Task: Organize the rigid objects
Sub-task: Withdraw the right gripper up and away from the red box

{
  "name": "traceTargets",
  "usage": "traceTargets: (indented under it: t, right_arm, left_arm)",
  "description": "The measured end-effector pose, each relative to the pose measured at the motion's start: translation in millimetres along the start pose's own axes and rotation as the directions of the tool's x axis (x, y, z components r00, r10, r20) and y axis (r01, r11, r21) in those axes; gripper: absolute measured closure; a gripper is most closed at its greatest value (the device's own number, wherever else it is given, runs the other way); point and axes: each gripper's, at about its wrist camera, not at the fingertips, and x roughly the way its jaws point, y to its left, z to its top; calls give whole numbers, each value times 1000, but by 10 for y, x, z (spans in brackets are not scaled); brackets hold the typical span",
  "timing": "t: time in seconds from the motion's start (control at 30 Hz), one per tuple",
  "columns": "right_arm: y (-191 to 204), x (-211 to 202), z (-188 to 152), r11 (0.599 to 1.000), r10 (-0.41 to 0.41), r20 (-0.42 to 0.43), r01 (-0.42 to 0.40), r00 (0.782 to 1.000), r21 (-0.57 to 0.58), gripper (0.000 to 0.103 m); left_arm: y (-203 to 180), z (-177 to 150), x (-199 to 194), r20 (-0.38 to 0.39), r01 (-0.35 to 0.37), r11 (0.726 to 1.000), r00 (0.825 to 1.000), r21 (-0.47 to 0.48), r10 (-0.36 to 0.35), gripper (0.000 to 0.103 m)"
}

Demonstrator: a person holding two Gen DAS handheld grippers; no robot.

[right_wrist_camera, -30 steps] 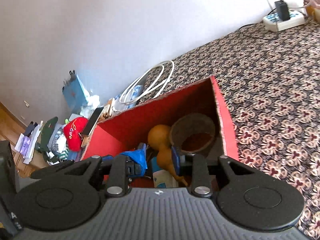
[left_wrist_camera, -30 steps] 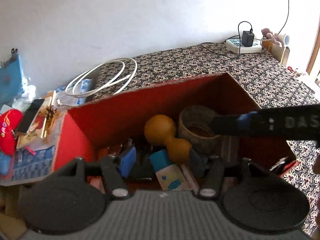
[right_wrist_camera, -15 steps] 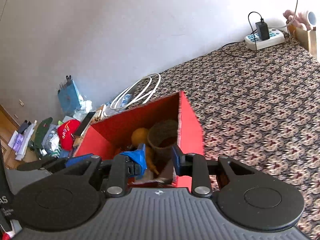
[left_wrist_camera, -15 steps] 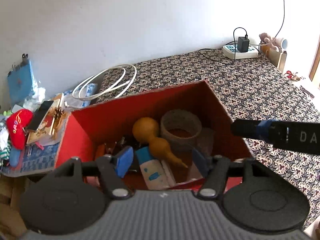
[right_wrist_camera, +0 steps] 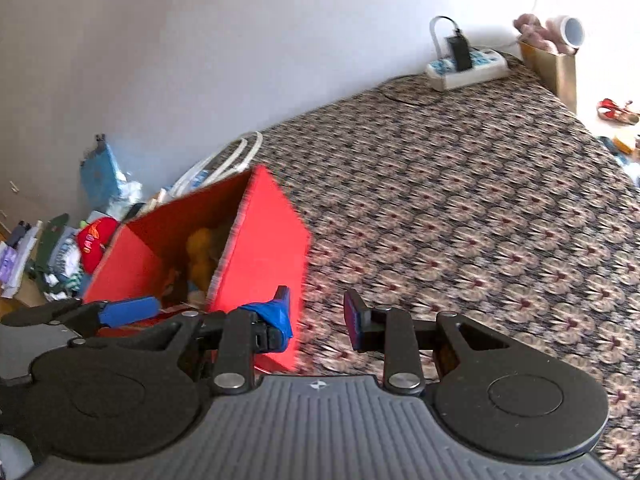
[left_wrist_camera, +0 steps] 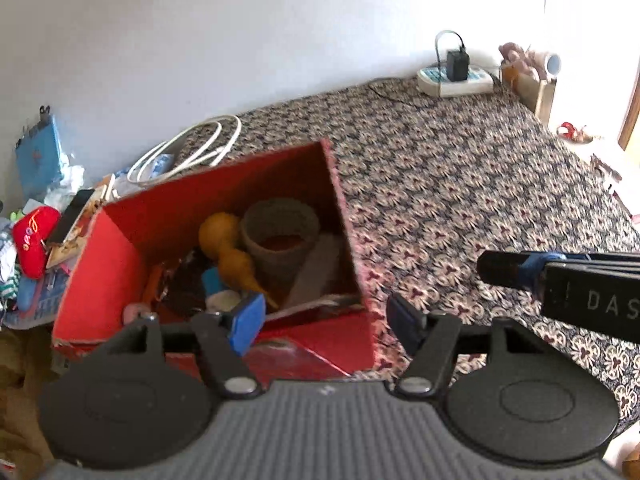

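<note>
An open red box (left_wrist_camera: 120, 248) stands on the patterned cloth (left_wrist_camera: 460, 184). Inside it are an orange gourd (left_wrist_camera: 224, 244), a brown round container (left_wrist_camera: 280, 236) and several smaller items. My left gripper (left_wrist_camera: 324, 318) hovers over the box's near right corner, open and empty, its jaws still widening. A black finger of my right gripper (left_wrist_camera: 560, 280) crosses the right side of the left wrist view. In the right wrist view the red box (right_wrist_camera: 264, 248) lies to the left and the gourd (right_wrist_camera: 200, 248) shows inside. My right gripper (right_wrist_camera: 316, 318) is over the cloth beside the box, jaws opening, nothing between them.
A coiled white cable (left_wrist_camera: 188, 152) lies behind the box. A power strip (left_wrist_camera: 456, 80) with a charger sits by the far wall, next to a tan box (right_wrist_camera: 556, 64) with a pink toy. A red plush (left_wrist_camera: 34, 236), a blue bag (left_wrist_camera: 38, 160) and papers crowd the left.
Both grippers have drawn back and to the right from the box, which now sits further left and smaller in each view. The left jaws have widened.
</note>
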Motion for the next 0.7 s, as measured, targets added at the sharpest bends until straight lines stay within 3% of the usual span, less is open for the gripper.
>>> traceTargets:
  t: [0.27,0.4,0.7]
  right_arm:
    - [-356,-45,-69,995,-99,-53,99,994,-12,91]
    - [-478,-65,-93,993,-114,-81,114,990,-7,91]
    - [-555,-7,-137,986,-163,-142,158,976,-44,91]
  left_arm:
    - [-492,-83,81,-45,-55,997,997,54,57,33]
    - [-593,-97,132,-91,-13,999,996,35,16,33]
    - [-714,-168,212,-140,-12,1000,990,25,16,33]
